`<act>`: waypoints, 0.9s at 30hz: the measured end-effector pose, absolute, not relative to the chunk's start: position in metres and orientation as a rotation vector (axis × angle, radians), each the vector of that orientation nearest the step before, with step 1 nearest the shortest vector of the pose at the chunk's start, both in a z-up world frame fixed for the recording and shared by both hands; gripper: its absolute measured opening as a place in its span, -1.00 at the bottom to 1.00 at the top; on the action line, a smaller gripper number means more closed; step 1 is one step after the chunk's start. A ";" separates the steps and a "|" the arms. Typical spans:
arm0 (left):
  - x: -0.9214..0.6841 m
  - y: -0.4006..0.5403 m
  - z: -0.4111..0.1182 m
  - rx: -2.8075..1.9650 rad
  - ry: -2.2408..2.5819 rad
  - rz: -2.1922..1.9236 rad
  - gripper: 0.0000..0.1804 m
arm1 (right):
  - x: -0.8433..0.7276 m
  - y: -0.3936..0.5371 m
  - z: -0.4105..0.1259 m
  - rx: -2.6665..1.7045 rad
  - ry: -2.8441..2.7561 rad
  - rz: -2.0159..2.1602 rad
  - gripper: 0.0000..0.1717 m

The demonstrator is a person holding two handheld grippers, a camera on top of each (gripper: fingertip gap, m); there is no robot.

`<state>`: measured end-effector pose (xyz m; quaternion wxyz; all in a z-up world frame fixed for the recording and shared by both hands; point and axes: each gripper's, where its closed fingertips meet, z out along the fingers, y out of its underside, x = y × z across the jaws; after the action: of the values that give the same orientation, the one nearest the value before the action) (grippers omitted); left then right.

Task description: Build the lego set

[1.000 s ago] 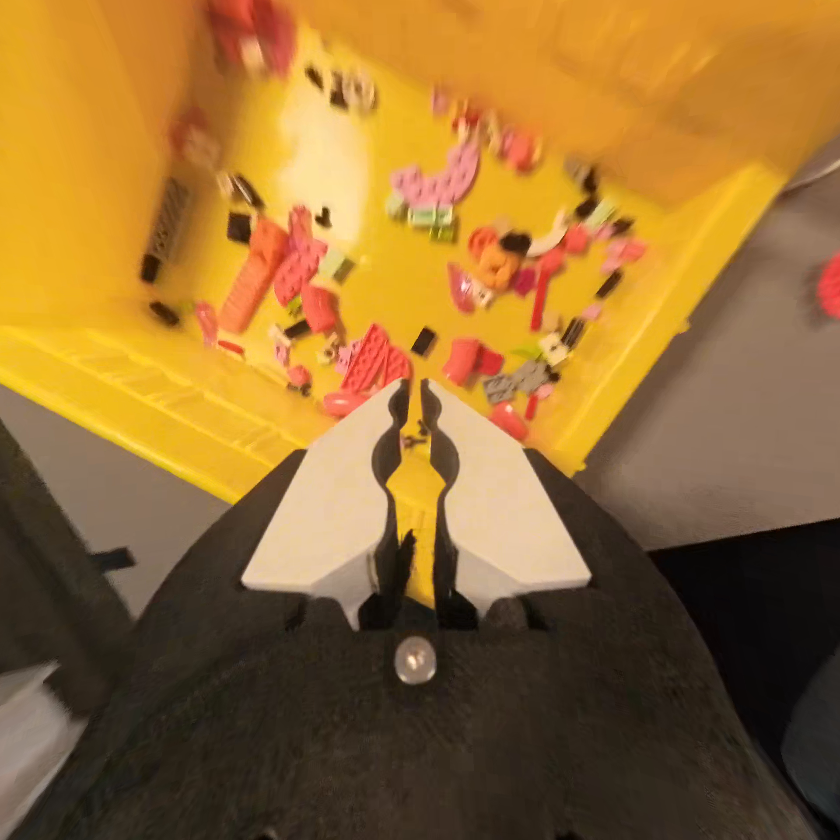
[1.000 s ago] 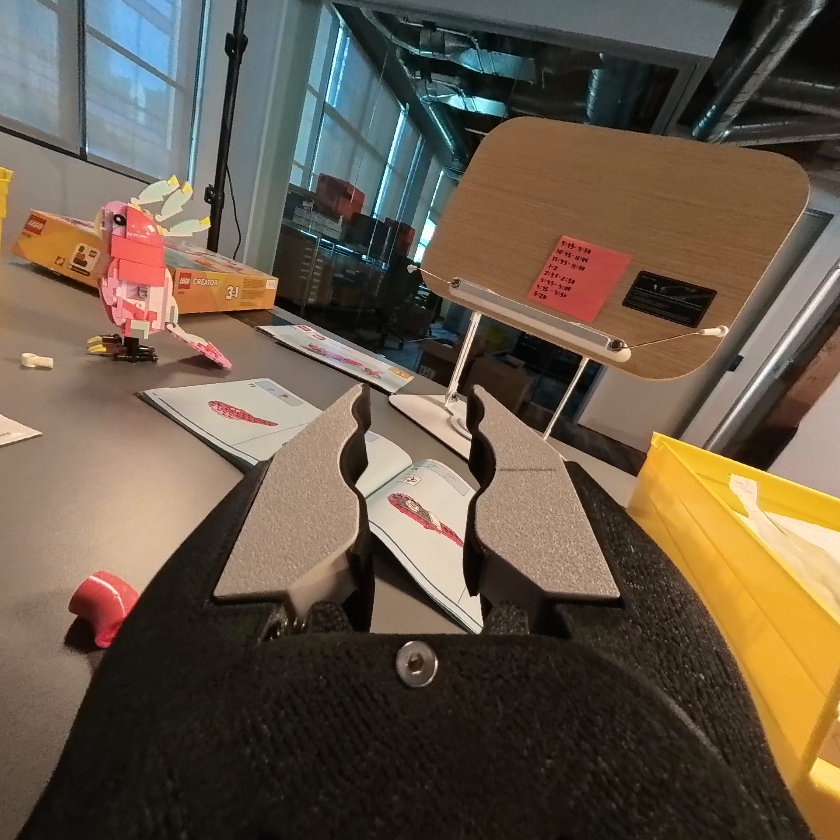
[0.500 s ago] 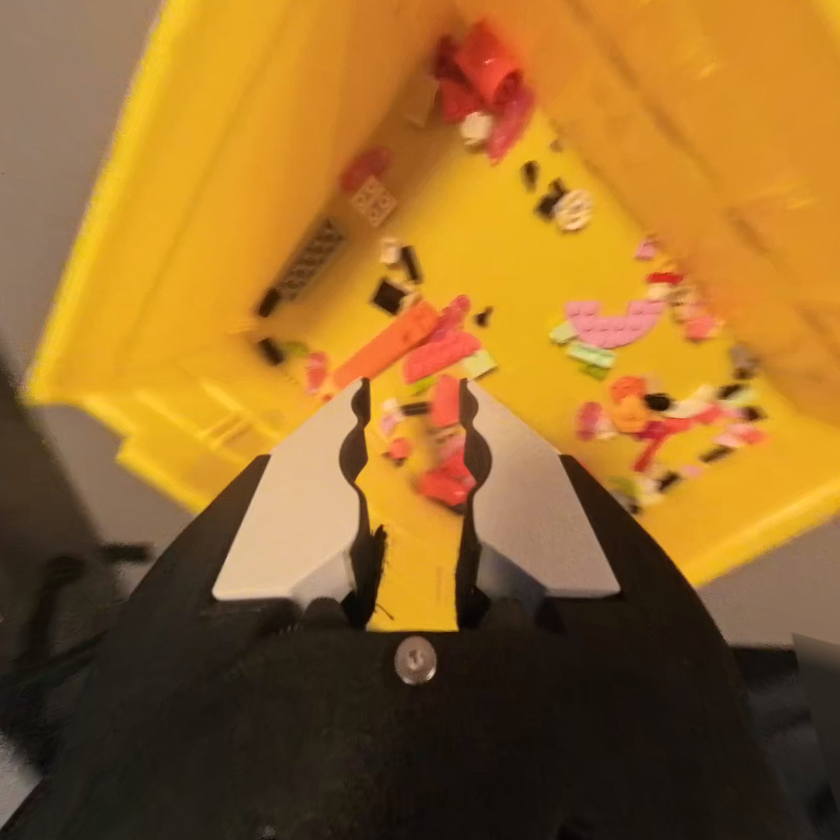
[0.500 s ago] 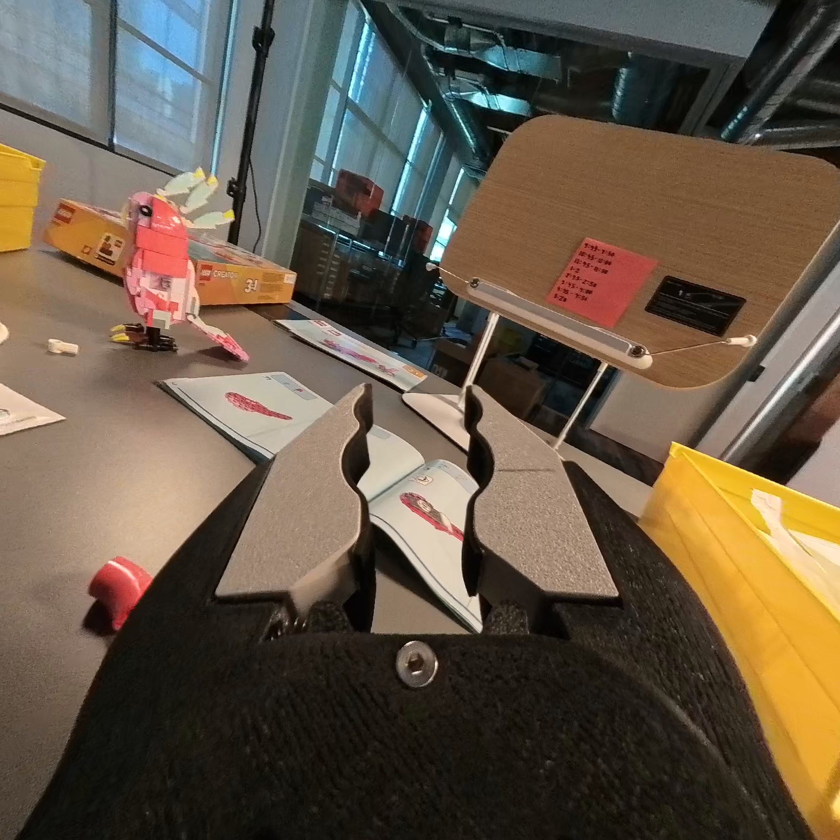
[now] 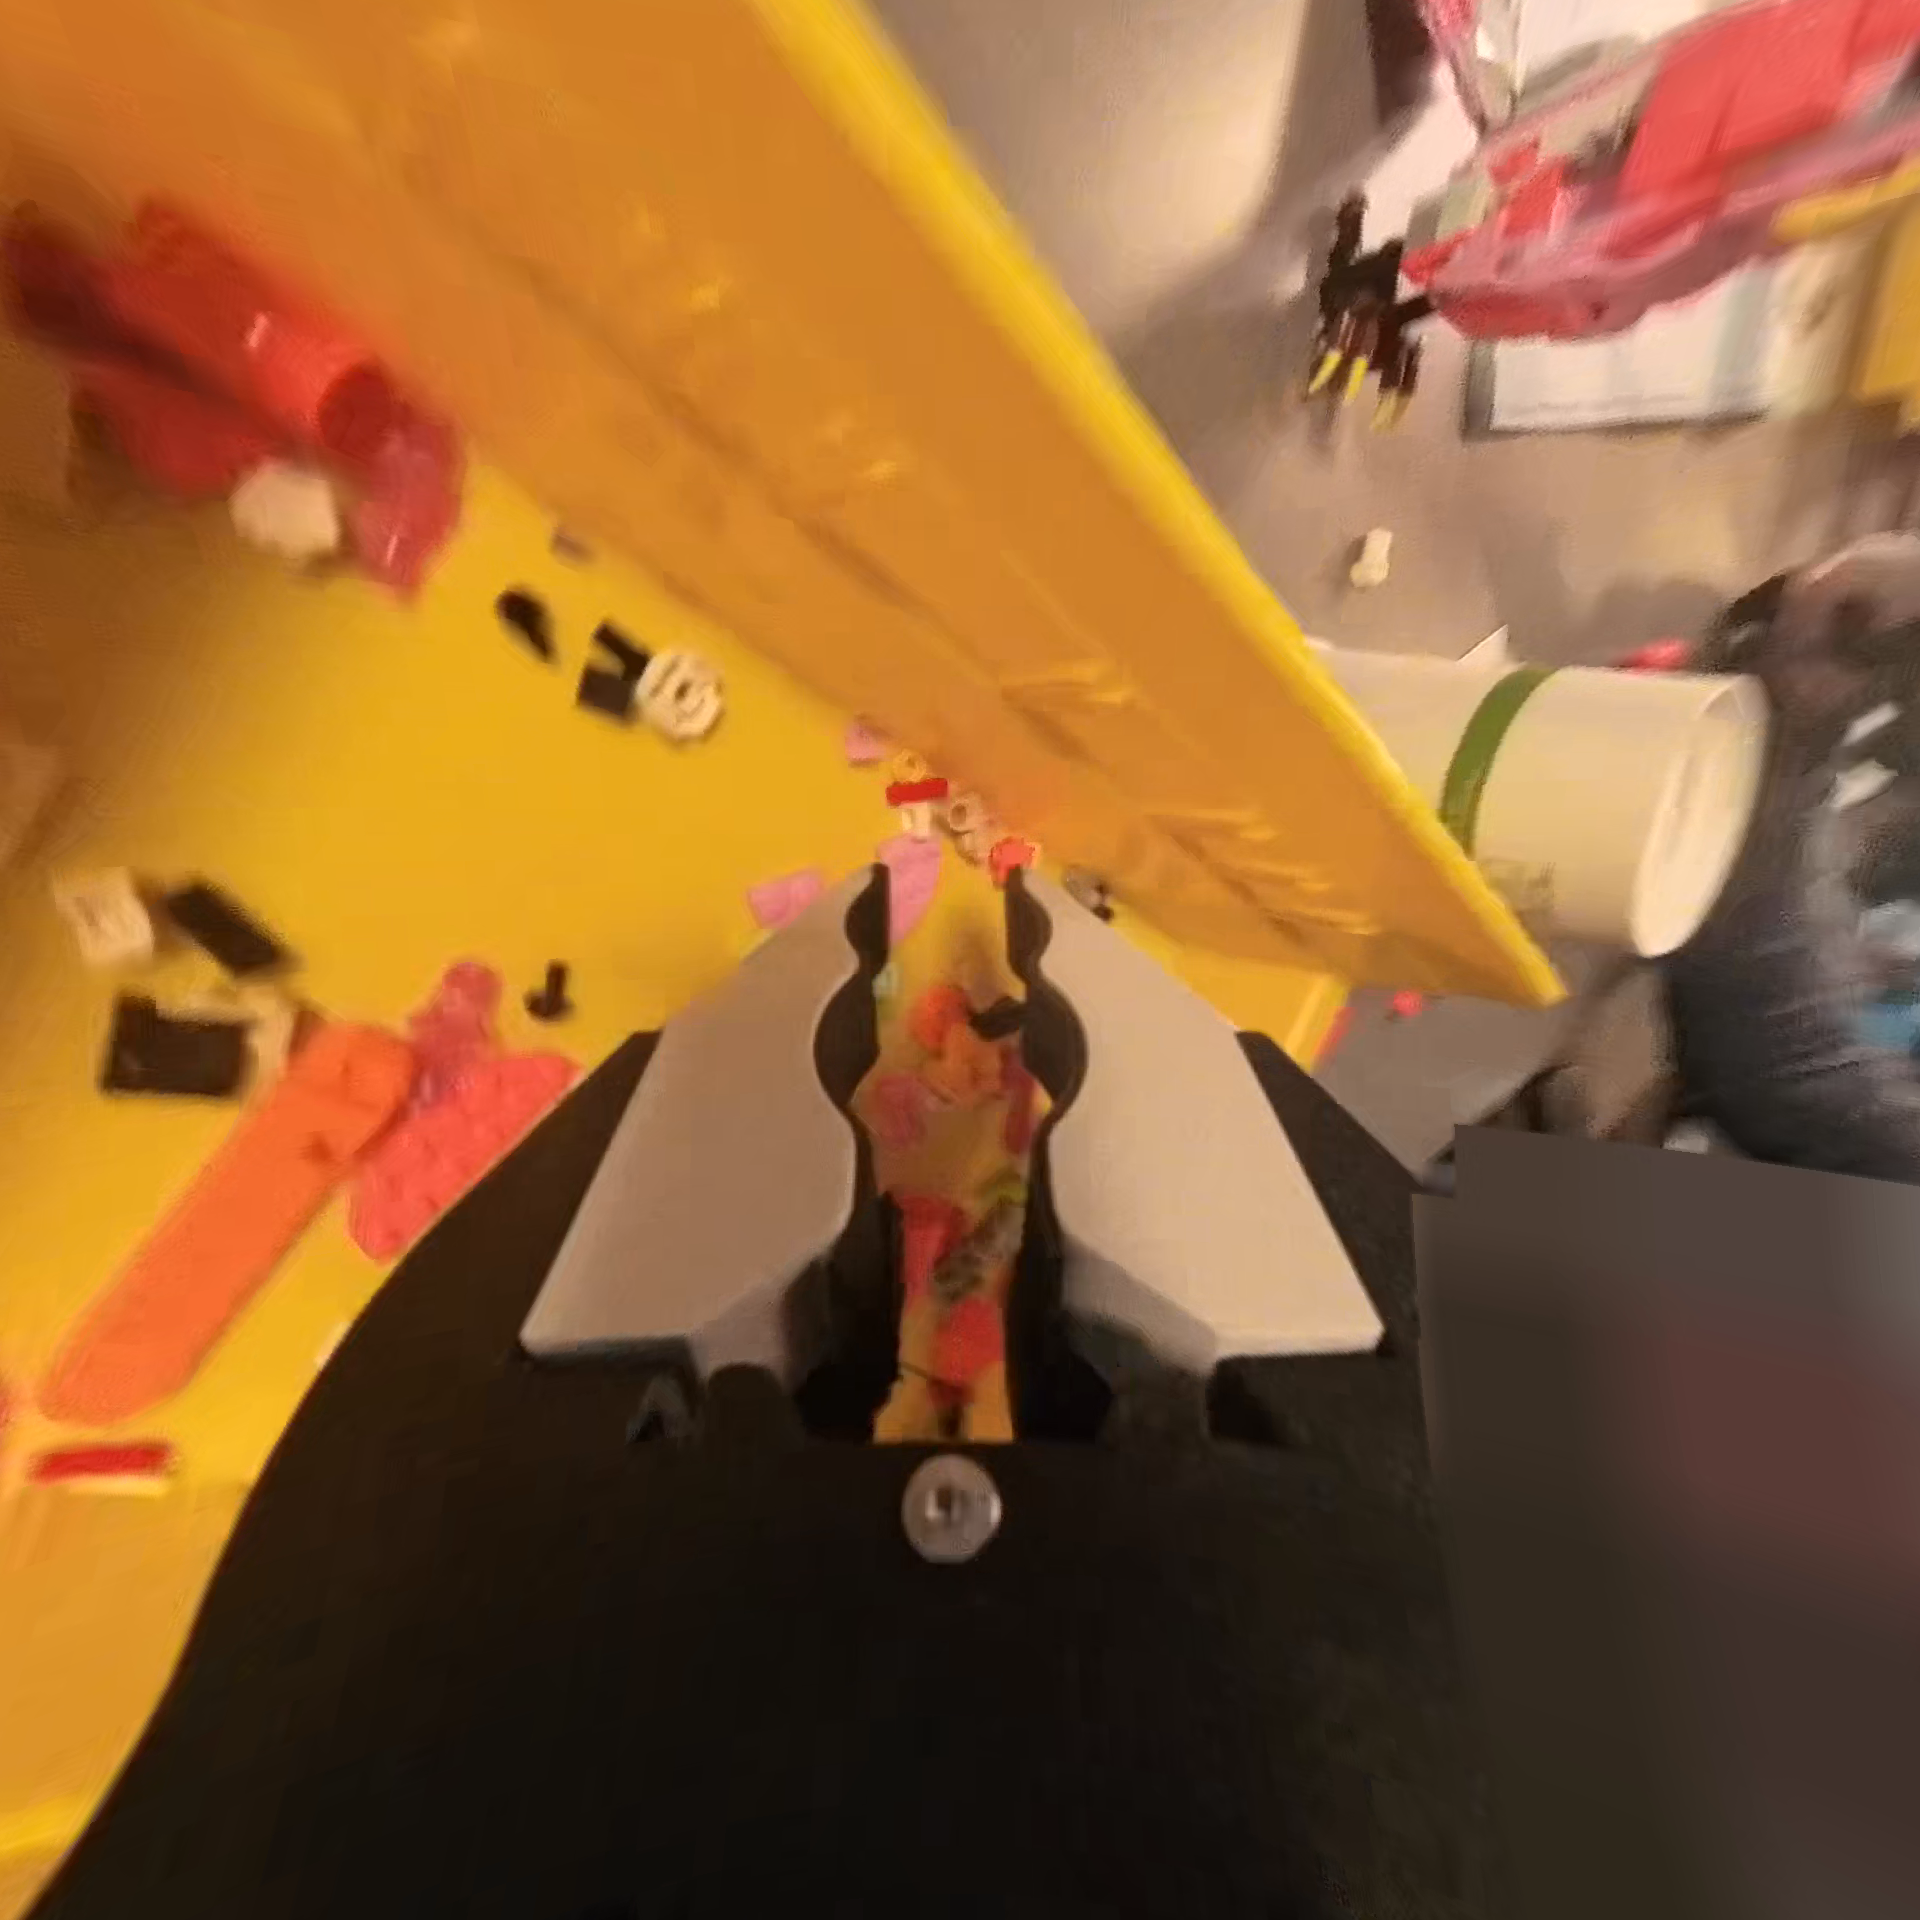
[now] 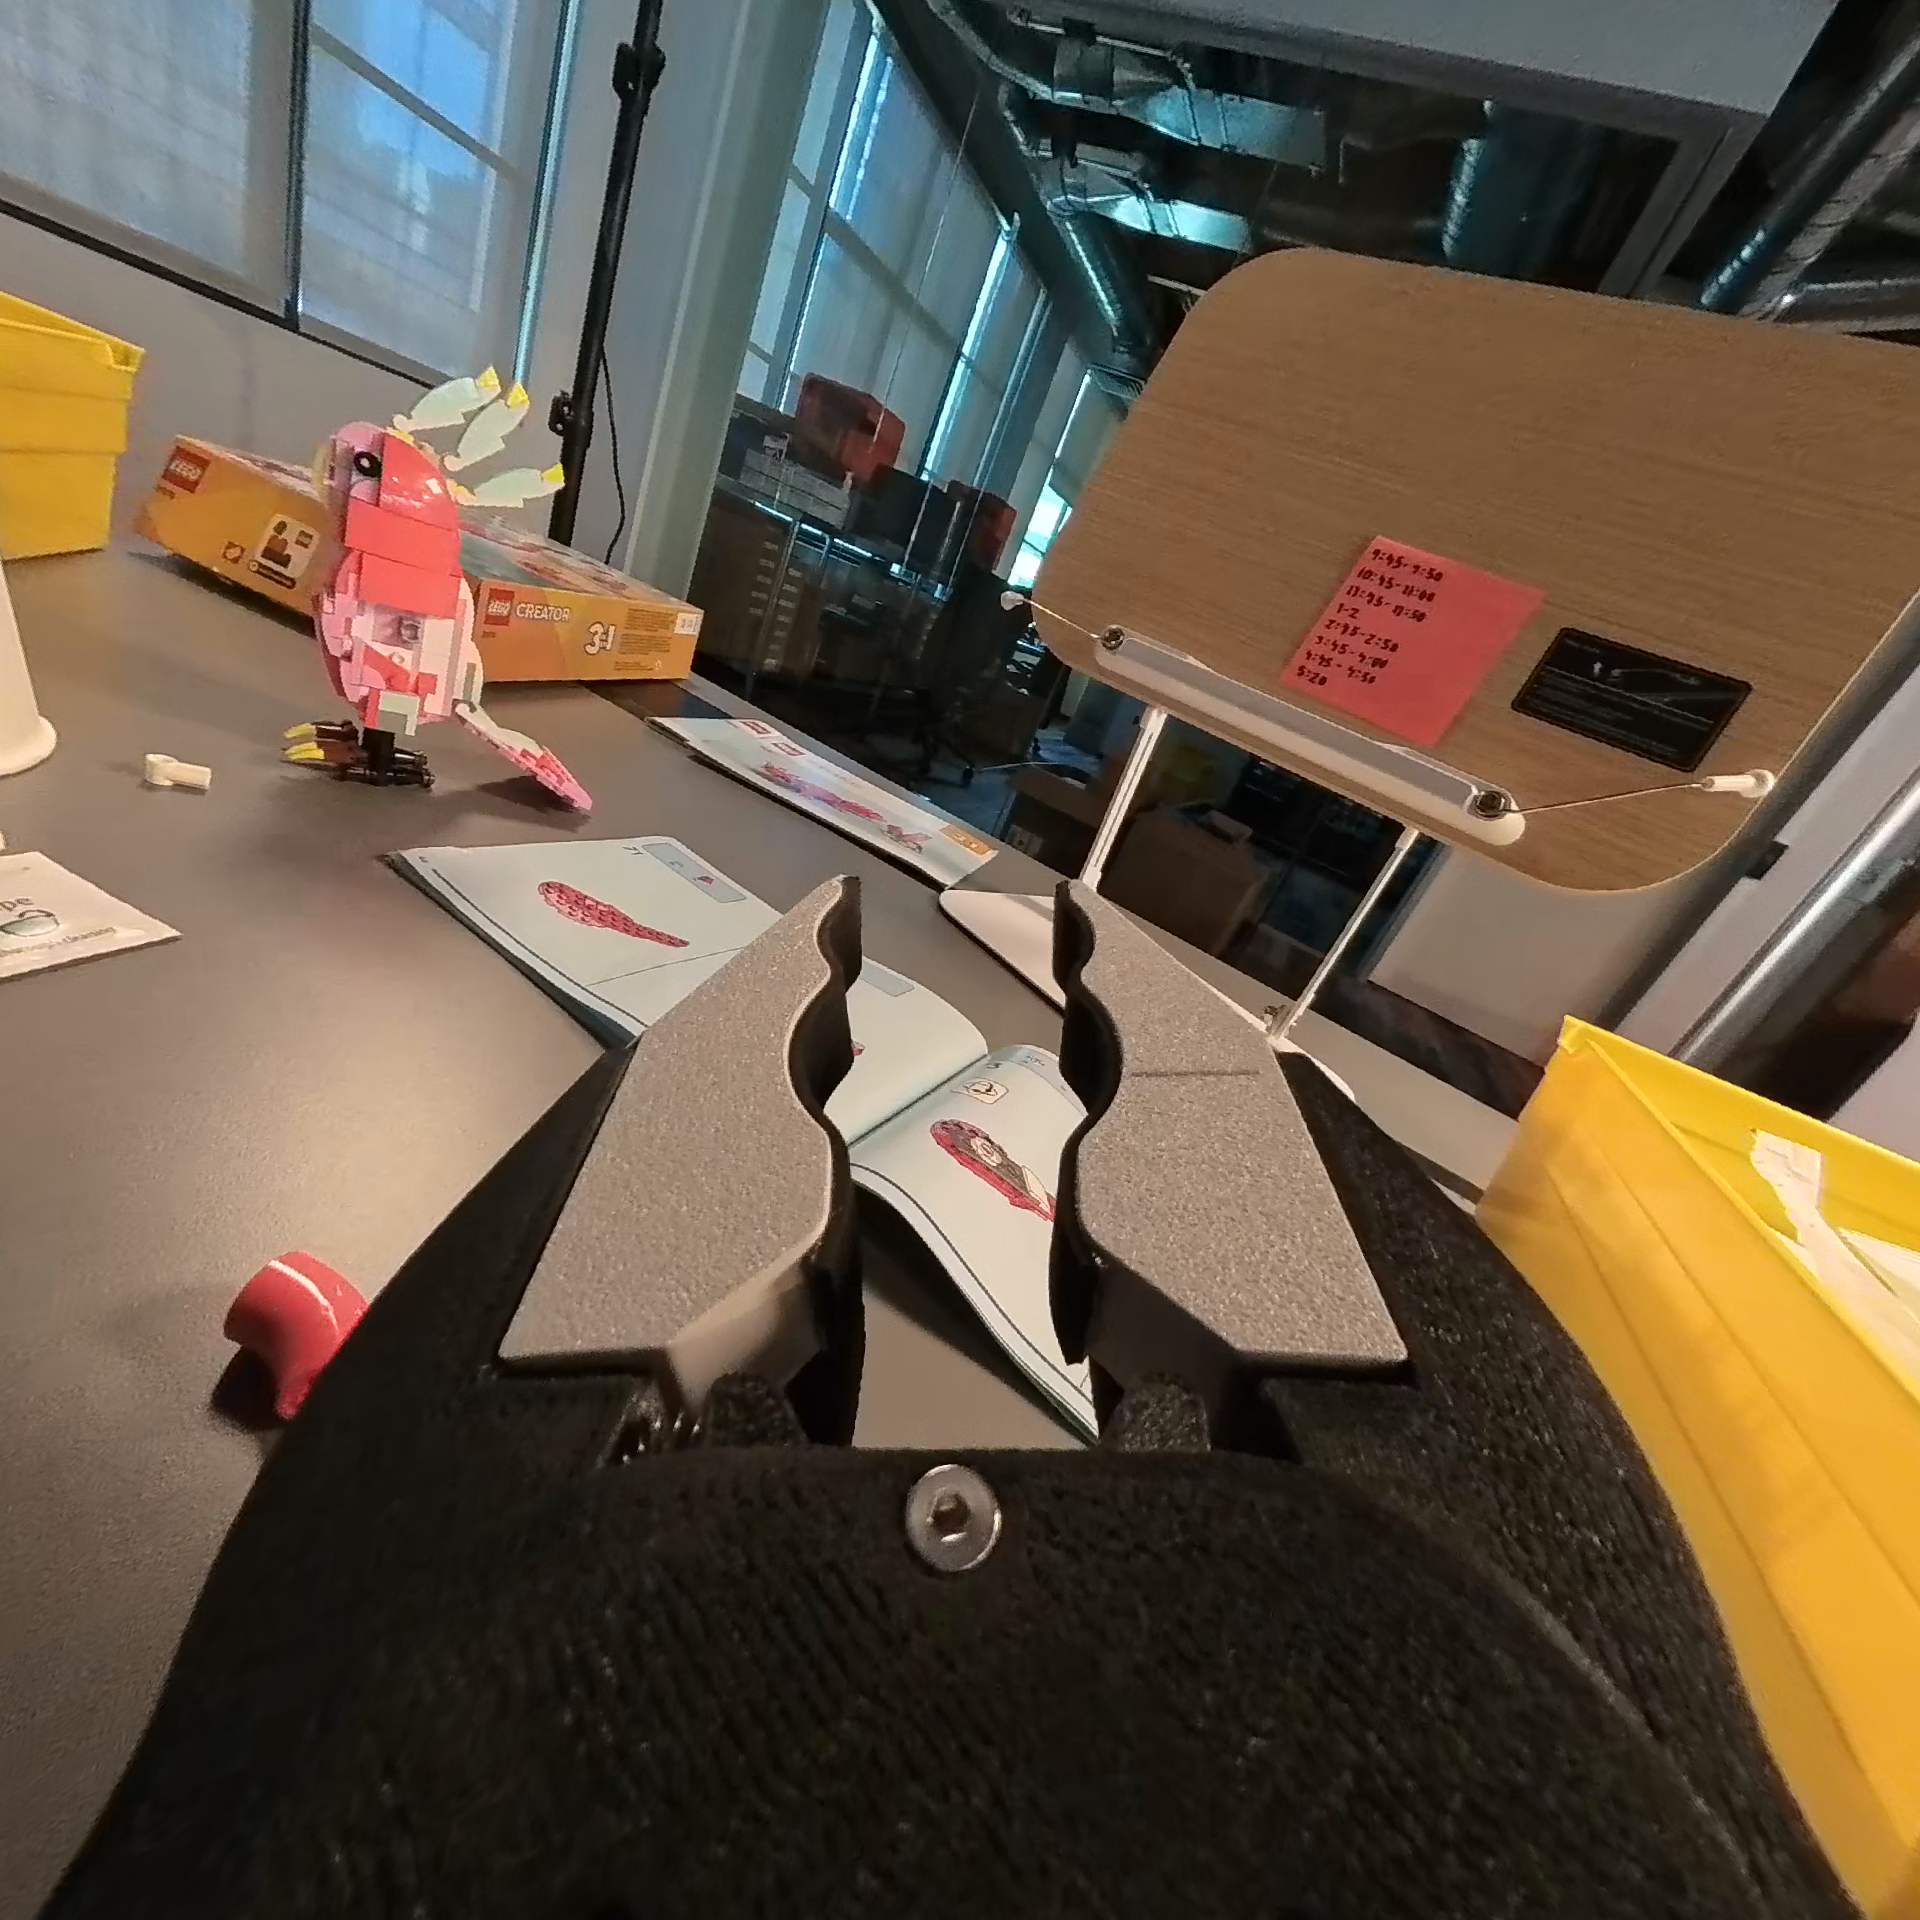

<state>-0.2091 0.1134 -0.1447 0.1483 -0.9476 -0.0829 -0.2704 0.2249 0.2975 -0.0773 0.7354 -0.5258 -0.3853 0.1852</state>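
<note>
My left gripper [image 5: 945,878] is low inside a yellow bin [image 5: 416,790], close to its right wall. Its jaws stand partly apart with nothing pressed between the pads. A pink brick [image 5: 912,894] and a small red piece [image 5: 1013,854] lie just beyond the fingertips, and more loose bricks show through the gap. The view is blurred. My right gripper [image 6: 956,899] is open and empty. It hangs above a grey table [image 6: 208,1091], over an open instruction booklet [image 6: 623,914].
The bin holds a long orange plate [image 5: 239,1226] and several pink, red and black bricks. A white cup [image 5: 1621,810] lies beyond its wall. On the table stand a pink brick bird [image 6: 400,623], a red curved piece [image 6: 296,1314], an orange box [image 6: 582,623], a wooden book stand [image 6: 1507,540] and another yellow bin [image 6: 1714,1299]. Some 50 centimeters of space lies between my two pairs of fingers. The small red piece [image 5: 1013,854] lies some 5 centimeters from my left tips, 45 centimeters from my right tips.
My left gripper went from nearly shut to wide open, then narrowed, while swinging across the bin toward its right wall. My right gripper shifted a little and stayed open.
</note>
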 end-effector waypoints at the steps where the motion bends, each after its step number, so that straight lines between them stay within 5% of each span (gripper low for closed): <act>1: -0.205 0.117 -0.147 -2.725 -0.103 -0.686 -0.83 | 0.225 0.298 -0.078 -1.157 -0.850 0.405 -0.59; 10: -0.215 0.128 -0.177 -2.780 0.197 -0.238 -0.91 | 0.223 0.297 -0.079 -1.160 -0.862 0.394 -0.62; 27: -0.226 0.139 -0.184 -2.765 0.122 -0.070 -0.78 | 0.222 0.297 -0.080 -1.159 -0.869 0.392 -0.65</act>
<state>-0.2256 0.1392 -0.1842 0.1852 -0.9814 0.0433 -0.0249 0.2220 0.2969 -0.0797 0.7316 -0.5265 -0.3948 0.1781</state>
